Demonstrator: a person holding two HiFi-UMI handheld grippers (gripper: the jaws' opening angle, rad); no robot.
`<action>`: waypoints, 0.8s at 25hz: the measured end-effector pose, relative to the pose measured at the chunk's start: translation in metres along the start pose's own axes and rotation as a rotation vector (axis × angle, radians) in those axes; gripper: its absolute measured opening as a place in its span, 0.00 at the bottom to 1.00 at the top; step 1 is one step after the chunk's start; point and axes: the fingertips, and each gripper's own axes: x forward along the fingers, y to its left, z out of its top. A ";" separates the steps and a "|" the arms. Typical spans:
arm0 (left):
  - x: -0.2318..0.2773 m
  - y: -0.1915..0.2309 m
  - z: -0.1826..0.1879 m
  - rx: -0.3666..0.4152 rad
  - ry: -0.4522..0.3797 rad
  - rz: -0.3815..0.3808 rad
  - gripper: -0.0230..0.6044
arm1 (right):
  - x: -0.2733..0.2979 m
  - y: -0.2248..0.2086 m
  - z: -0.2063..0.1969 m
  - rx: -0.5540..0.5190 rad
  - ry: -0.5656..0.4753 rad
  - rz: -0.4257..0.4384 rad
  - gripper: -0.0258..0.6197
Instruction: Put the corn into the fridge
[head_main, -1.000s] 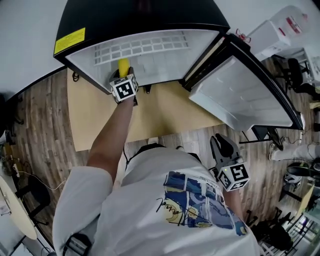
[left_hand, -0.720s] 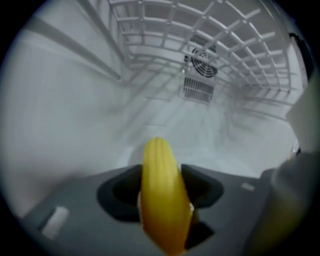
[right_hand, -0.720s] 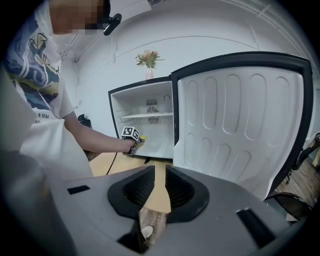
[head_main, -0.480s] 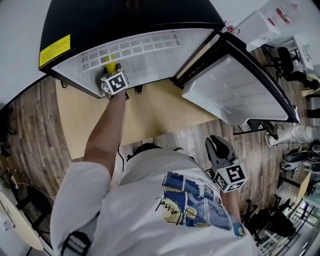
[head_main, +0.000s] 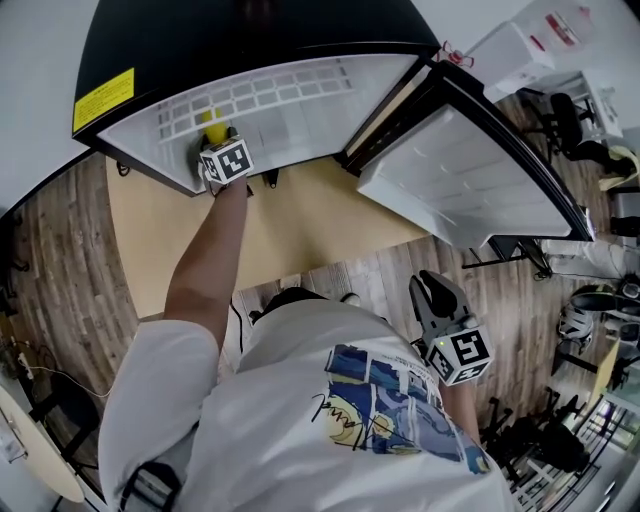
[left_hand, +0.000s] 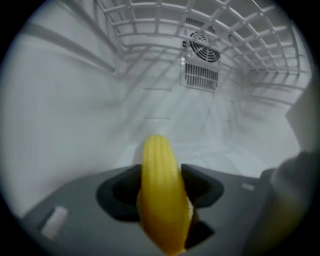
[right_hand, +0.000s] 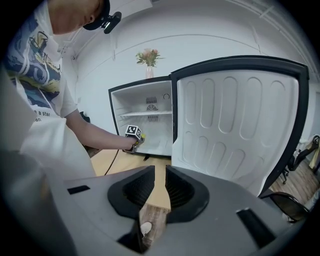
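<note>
Upper left of the head view: black mini fridge (head_main: 250, 45) standing on a pale wooden board (head_main: 300, 220), yellow label on its top. Left gripper (head_main: 220, 148) is reached in at the fridge mouth on an outstretched bare arm. Its jaws stand wide and are clamped on the corn (left_hand: 160, 175) from both sides. The yellow cob sticks out forward past the tips, in the lower middle of the left gripper view. Corn is inside the white compartment, under the wire shelf (left_hand: 210, 22), with the fan grille (left_hand: 201, 60) on the back wall beyond. Cannot tell whether the cob touches the fridge floor. Centre to upper right of the head view: fridge door (head_main: 470, 175) swung fully open, white ribbed liner showing. Lower right: right gripper (head_main: 438, 295) held low beside the person's white printed T-shirt (head_main: 370, 410), well apart from the fridge. Its jaws are only a narrow slit apart with nothing between them; plank floor (right_hand: 152, 220) shows through the gap. A vase of flowers (right_hand: 149, 59) sits on the fridge top.
</note>
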 end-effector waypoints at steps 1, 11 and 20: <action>0.001 0.000 -0.001 0.005 0.002 0.005 0.44 | -0.002 0.000 -0.002 0.002 -0.001 -0.003 0.13; -0.004 0.003 -0.007 0.034 0.015 0.028 0.51 | -0.026 -0.017 -0.019 0.024 -0.008 -0.020 0.13; -0.049 0.000 -0.009 0.030 -0.024 0.055 0.52 | -0.043 -0.037 -0.026 -0.014 -0.030 0.044 0.13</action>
